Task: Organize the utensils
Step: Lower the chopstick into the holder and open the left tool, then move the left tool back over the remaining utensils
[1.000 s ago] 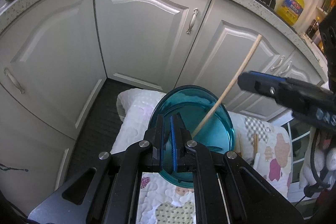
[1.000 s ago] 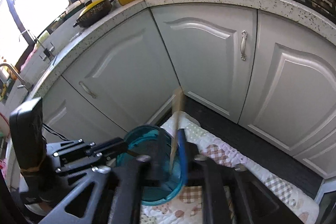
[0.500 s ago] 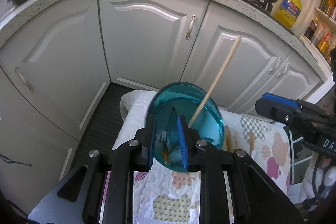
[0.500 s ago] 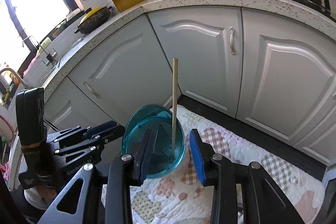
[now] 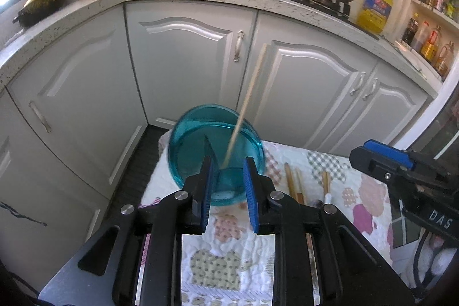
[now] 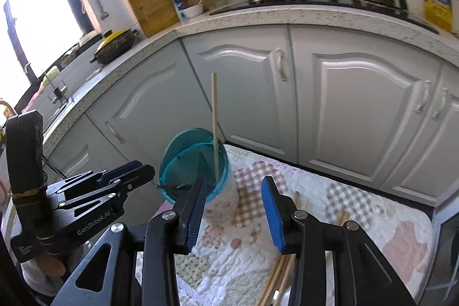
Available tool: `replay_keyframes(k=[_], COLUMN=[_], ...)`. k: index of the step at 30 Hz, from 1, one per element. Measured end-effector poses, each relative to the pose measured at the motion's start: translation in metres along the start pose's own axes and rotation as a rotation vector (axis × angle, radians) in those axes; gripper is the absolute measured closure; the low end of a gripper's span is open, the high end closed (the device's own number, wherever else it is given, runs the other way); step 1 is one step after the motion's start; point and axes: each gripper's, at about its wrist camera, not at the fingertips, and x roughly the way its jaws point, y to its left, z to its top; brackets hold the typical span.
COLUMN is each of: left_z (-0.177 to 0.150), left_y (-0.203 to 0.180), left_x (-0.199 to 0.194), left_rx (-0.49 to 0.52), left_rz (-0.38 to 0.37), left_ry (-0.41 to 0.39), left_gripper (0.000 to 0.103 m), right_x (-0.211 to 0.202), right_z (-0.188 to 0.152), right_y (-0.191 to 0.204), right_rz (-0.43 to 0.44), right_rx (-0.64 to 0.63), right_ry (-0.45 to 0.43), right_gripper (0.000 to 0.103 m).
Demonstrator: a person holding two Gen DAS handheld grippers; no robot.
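Left wrist view: left hand-held gripper open and empty, just short of teal cup near quilted bench's far-left corner; chopstick standing inside, leaning right; spare chopsticks flat rightward, long axes pointing away.

Right wrist view: right hand-held gripper open, empty, nearer loose chopsticks below.

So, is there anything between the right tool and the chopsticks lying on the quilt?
Nothing visible: the right tool is open above the bare quilt, and the loose chopsticks lie just below it, uncovered.
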Motion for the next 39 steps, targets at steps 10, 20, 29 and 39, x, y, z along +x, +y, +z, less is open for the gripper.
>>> replay_keyframes(k=[10, 20, 29, 39], left_z=[-0.019, -0.037, -0.042, -0.046], left_y=[-0.042, -0.080, -0.100, -0.092], left_x=[-0.008, -0.004, -0.006, 0.006], left_rx=[0.061, 0.108, 0.136, 0.112], left_rz=[-0.029, -0.069, -0.102, -0.100], left_ry=[-0.008, 0.027, 0.035, 0.066], left_gripper=[0.083, 0.083, 0.083, 0.082], right_x=[-0.034, -0.066, -0.075, -0.062], right_z=[-0.037, -0.069, -0.082, -0.089], right_y=[-0.024, -0.048, -0.065, -0.079], right_rz=[-0.121, -0.266, -0.288, -0.304], right_rx=[0.034, 0.040, 0.090, 0.123], right_ry=[-0.016, -0.038, -0.038, 0.011], right_gripper=[0.064, 0.062, 0.062, 0.062])
